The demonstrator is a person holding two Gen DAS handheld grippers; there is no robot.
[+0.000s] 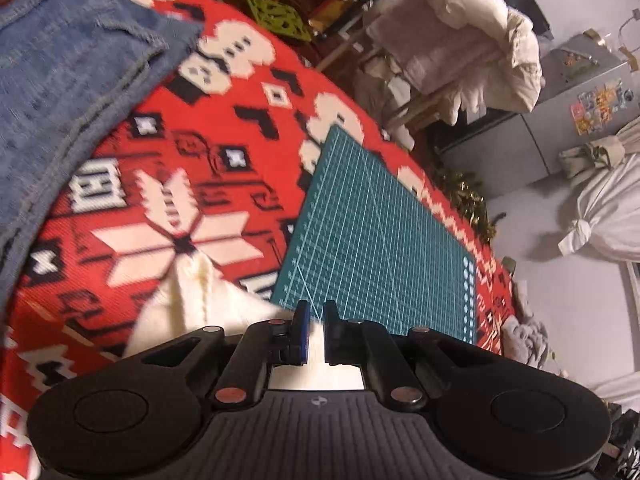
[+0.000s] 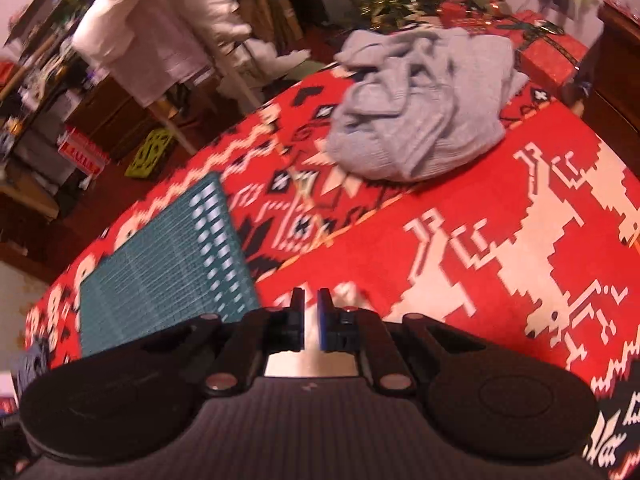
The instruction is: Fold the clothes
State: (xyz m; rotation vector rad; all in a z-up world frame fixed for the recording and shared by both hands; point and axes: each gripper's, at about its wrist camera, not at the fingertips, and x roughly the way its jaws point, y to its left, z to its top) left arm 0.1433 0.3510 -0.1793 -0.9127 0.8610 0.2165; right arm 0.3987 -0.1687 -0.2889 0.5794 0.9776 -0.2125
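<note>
Pinching a fold of white cloth (image 1: 192,304), the left tongs (image 1: 315,330) stood nearly closed, the fabric showing in the narrow slot between their tips and spreading out to the left over the red patterned cover (image 1: 168,148). The right tongs (image 2: 311,320) were drawn just as narrow, with the same white cloth (image 2: 310,344) visible between their tips and a small bit of it poking out just beyond them.

A green cutting mat (image 1: 376,232) lay on the surface directly ahead of the left tongs and, in the right wrist view, to the left of the right tongs (image 2: 168,268). A piece of blue denim (image 1: 60,92) rested on the cover at the far left, well apart from the white cloth. A crumpled pale grey garment (image 2: 420,108) sat further along the surface, ahead of the right tongs, with a red gift box (image 2: 548,56) behind it.

Beyond the surface's edge, the room was crowded: white bedding (image 1: 460,32) heaped over a wooden rack, a lime-green crate (image 2: 152,152) on the floor, gold tinsel (image 1: 468,200), a grey cabinet with stickers (image 1: 600,104), and a knotted white bundle (image 1: 608,216). Both views were somewhat blurred.
</note>
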